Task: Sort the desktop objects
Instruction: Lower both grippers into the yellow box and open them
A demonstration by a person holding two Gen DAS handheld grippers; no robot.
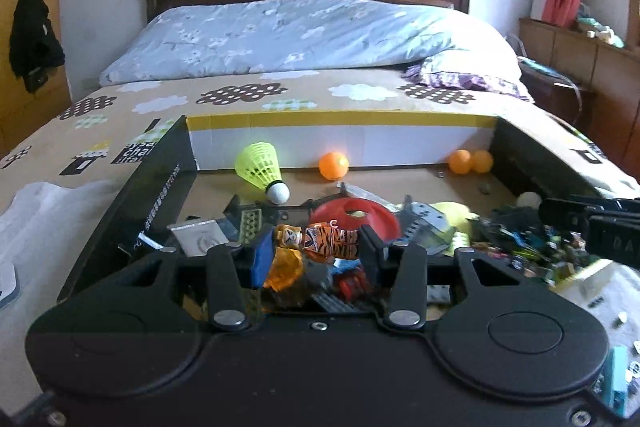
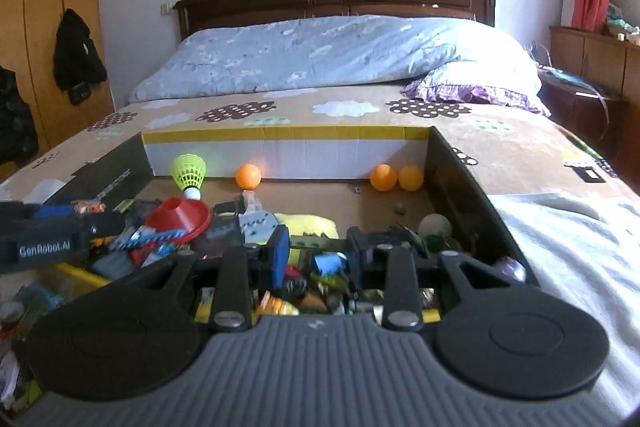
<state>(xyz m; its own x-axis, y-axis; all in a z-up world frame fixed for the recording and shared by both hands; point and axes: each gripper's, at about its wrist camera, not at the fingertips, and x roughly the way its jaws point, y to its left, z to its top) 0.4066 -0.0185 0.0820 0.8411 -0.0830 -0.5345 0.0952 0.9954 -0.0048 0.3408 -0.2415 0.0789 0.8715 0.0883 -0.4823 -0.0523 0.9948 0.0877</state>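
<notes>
Left wrist view: left gripper clamped on a tiger figure, held crosswise between the fingers, likely so the pads bear on head and feet. Held above the toy pile at the near end of the box, probably lifted out for sorting. Beyond the figure, a red cone; further, a shuttlecock and orange balls by the box's far wall.

Right wrist view: right gripper parted, nothing between the fingers, poised over the pile in the box's near right part, seemingly ready for another pick. Left gripper visible left of the cone, figure in its grasp.
</notes>
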